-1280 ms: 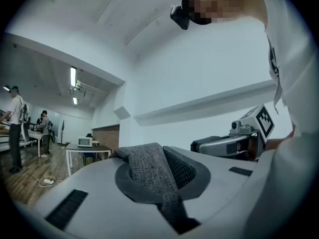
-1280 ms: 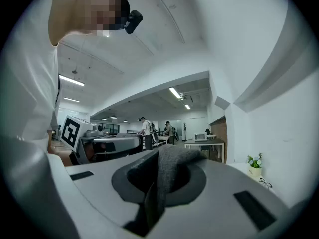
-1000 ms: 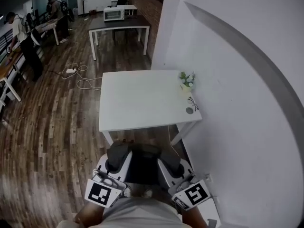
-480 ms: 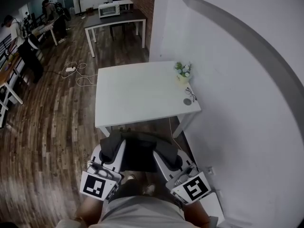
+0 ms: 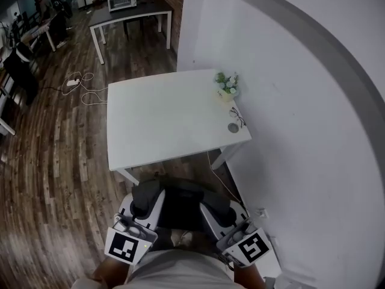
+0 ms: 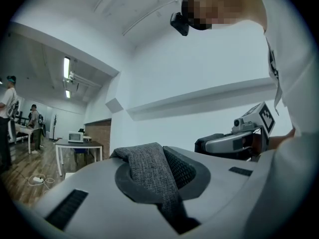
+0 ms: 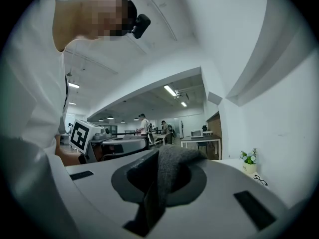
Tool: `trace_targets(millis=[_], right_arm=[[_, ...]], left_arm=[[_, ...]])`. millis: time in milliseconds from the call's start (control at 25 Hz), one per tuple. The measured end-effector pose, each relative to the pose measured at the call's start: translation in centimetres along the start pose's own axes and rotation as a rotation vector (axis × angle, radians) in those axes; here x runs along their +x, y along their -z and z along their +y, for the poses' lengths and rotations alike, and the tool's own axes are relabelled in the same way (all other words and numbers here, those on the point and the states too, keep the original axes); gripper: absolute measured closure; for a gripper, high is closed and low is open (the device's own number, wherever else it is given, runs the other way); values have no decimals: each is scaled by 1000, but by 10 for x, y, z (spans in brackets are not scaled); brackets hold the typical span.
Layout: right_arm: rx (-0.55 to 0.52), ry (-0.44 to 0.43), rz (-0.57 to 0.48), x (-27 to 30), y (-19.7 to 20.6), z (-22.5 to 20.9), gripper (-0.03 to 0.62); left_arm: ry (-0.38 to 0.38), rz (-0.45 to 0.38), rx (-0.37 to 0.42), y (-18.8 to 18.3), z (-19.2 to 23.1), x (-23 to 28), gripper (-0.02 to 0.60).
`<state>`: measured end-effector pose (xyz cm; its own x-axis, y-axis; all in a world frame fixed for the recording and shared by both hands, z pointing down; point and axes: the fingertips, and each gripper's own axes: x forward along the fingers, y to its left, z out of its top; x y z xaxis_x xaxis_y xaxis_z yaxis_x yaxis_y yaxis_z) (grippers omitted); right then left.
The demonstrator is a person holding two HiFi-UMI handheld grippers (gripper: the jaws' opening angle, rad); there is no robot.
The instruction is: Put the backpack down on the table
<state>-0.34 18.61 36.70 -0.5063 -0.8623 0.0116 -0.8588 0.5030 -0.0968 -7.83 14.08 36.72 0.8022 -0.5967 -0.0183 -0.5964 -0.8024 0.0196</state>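
Observation:
The dark backpack hangs in front of me, short of the near edge of the white table. My left gripper is shut on a grey fabric strap on the backpack's left side. On the right side, my right gripper is shut on the other grey strap. Both grippers point level toward the table. The backpack's lower part is hidden behind the grippers and my body.
A small potted plant, glasses and a small round object sit along the table's right edge, next to the white wall. Cables lie on the wood floor. A dark table with a microwave and people stand far behind.
Both grippers have carried the backpack a little forward toward the table and slightly lower. Their grip on the straps is unchanged.

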Motion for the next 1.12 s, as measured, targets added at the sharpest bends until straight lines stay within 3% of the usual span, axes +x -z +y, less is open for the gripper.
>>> trace_targets(millis=[200, 640, 880, 1120], right_arm=[[19, 53, 6, 28, -9, -33, 541], [-29, 97, 30, 94, -9, -80, 540], [-69, 90, 33, 121, -26, -104, 541], [-62, 0, 40, 141, -32, -132, 540]], left_arm=[[67, 24, 28, -1, 22, 33, 535], [132, 4, 16, -3, 86, 91, 537], [116, -9, -2, -16, 110, 118, 535], [33, -14, 6, -24, 128, 151, 537]])
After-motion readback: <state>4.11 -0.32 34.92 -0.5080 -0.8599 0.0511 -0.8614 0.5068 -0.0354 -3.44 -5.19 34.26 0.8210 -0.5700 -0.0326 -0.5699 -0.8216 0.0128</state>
